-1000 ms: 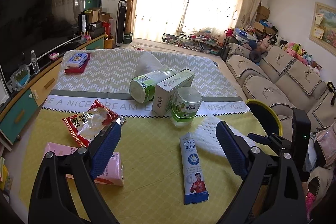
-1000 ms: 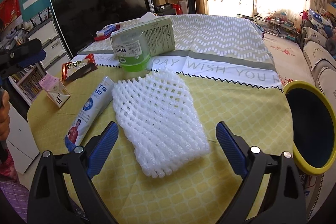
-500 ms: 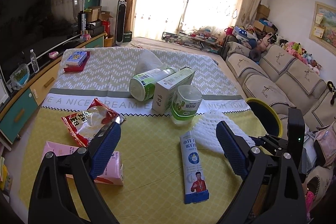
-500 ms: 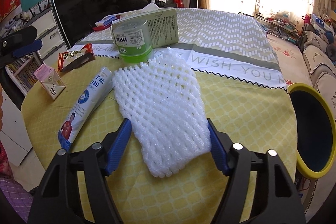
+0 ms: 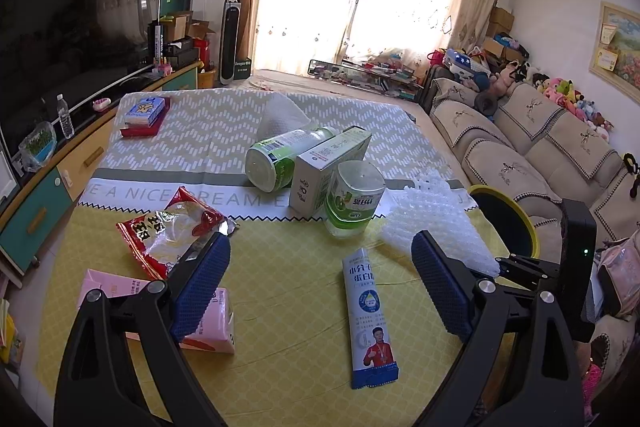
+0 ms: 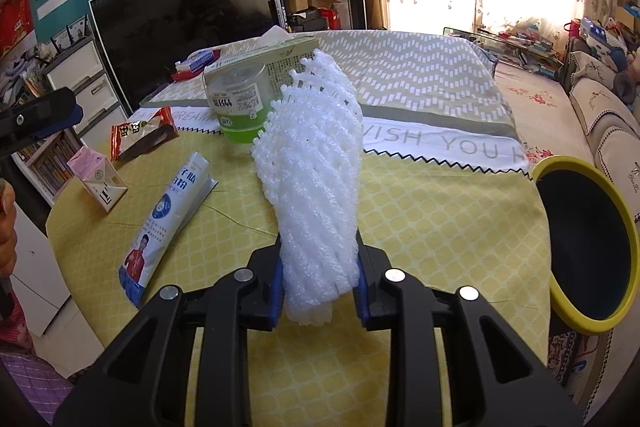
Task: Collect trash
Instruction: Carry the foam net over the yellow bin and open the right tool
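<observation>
**Foam net clamped in right hand-held gripper**

Foam net (image 6: 316, 187), white mesh, is pinched between the blue pads of the right hand-held gripper (image 6: 319, 287), its far end lifted above the yellow counter (image 6: 440, 219). At 3 o'clock sits a yellow-rimmed bin (image 6: 544, 175). Left hand-held gripper (image 5: 320, 279) hangs released, spread wide over a blue sachet (image 5: 370, 315) lying flat.

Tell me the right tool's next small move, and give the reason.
Probably carry the foam net rightward to the yellow-rimmed bin and release it there. The right tool is shut on the net's near end, its far end is raised off the tablecloth, and the bin stands open beside the table.
</observation>
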